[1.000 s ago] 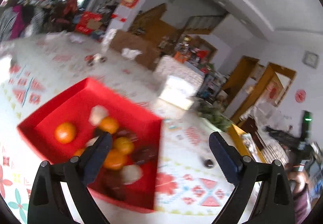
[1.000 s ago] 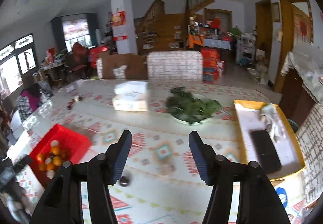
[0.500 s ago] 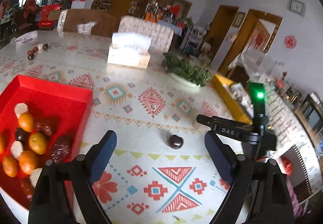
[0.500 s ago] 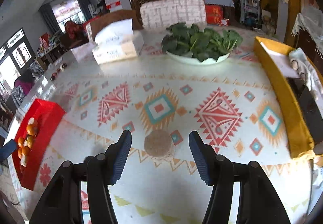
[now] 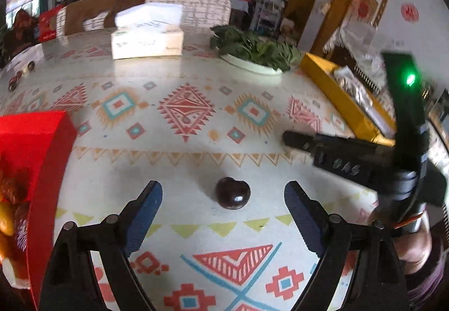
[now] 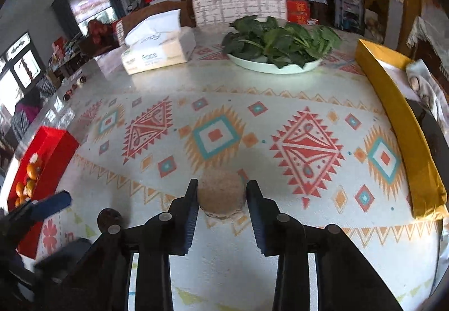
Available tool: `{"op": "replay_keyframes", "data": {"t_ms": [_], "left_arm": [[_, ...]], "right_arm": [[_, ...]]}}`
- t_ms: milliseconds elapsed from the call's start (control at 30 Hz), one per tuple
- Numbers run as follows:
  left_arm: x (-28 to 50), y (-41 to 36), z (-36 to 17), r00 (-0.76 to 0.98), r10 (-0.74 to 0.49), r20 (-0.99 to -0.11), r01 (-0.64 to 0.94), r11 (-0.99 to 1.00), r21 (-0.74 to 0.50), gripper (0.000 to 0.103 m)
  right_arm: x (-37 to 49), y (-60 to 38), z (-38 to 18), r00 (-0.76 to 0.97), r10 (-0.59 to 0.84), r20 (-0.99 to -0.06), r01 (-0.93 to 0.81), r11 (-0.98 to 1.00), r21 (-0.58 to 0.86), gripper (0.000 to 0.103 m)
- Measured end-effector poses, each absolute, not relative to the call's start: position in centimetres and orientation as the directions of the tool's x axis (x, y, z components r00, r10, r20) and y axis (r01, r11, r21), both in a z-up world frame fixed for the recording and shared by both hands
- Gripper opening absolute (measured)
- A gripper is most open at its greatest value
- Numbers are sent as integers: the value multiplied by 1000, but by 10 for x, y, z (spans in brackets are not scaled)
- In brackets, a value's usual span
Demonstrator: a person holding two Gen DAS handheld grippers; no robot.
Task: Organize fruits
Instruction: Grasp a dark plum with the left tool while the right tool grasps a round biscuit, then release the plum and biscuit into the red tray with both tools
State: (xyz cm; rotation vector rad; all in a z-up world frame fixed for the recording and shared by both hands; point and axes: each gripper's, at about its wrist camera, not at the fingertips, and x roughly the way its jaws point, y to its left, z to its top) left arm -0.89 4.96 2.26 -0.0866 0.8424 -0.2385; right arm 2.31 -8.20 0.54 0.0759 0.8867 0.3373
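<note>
The left hand-held gripper hovers spread wide around a dark round fruit lying on the patterned desk, touching neither finger. The right hand-held gripper pinches a brown rough-skinned fruit resting on the desk. The red tray of fruits sits at the left edge.

Red tray cut off by left edge in left wrist view, only near corner and wall in frame; fruit inside smeared, can't sort one from another. Right gripper blurred there, only one finger in frame. In right wrist view dark round fruit half hidden behind gripper frame. Yellow box runs off right edge, contents unclear. Tiny dark bits at far table edge too small to name.
</note>
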Motion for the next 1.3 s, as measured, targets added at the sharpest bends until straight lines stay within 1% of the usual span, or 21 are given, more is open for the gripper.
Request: {"op": "replay_keyframes", "data": {"t_ms": [33, 67, 100, 133, 200, 233, 267, 300, 467, 600, 700, 833, 933, 1000, 1133, 1300], "left_arm": [[-6, 46, 20, 635, -235, -736, 182, 971, -153, 83], [-3, 44, 18, 628, -230, -743, 188, 972, -142, 75], [1, 40, 15, 613, -223, -758, 196, 972, -128, 52], [4, 37, 11, 590, -221, -776, 207, 971, -120, 37], [5, 32, 10, 604, -198, -772, 211, 974, -85, 37], [4, 32, 10, 604, -201, -771, 212, 973, -88, 36], [4, 32, 10, 605, -205, -769, 212, 973, -92, 32], [3, 32, 10, 606, -206, -768, 213, 973, -93, 25], [-12, 47, 20, 627, -245, -740, 197, 968, -153, 25], [-38, 79, 38, 669, -284, -687, 148, 956, -252, 25], [-65, 123, 55, 720, -290, -631, 81, 937, -339, 25], [-93, 180, 70, 770, -219, -599, -11, 934, -357, 25], [-108, 221, 78, 791, -157, -591, -82, 930, -358, 25], [-115, 249, 81, 803, -107, -586, -132, 927, -351, 25], [-116, 292, 80, 803, -53, -594, -204, 912, -357, 25], [-102, 329, 75, 787, -14, -616, -255, 903, -347, 25]], "right_arm": [[23, -86, 6, 587, 322, -743, -251, 945, 211, 36], [22, -90, 8, 592, 323, -739, -245, 945, 217, 35], [21, -94, 10, 596, 326, -734, -238, 944, 226, 35], [21, -97, 11, 599, 331, -729, -235, 943, 235, 35], [20, -100, 13, 603, 337, -723, -232, 941, 245, 35], [21, -99, 13, 603, 338, -723, -231, 941, 247, 35], [20, -99, 13, 602, 337, -723, -230, 941, 247, 35], [20, -99, 13, 604, 335, -723, -230, 942, 245, 35], [19, -99, 13, 604, 349, -717, -236, 937, 257, 35], [16, -102, 16, 599, 400, -694, -254, 917, 309, 35], [11, -102, 20, 610, 420, -672, -268, 908, 323, 35], [4, -97, 24, 601, 470, -647, -288, 882, 374, 35], [-6, -82, 35, 611, 473, -635, -316, 881, 352, 35], [-17, -68, 45, 603, 502, -620, -350, 865, 359, 35], [-32, -26, 64, 562, 566, -604, -436, 823, 365, 35], [-41, 49, 78, 480, 619, -622, -548, 765, 339, 35]]}}
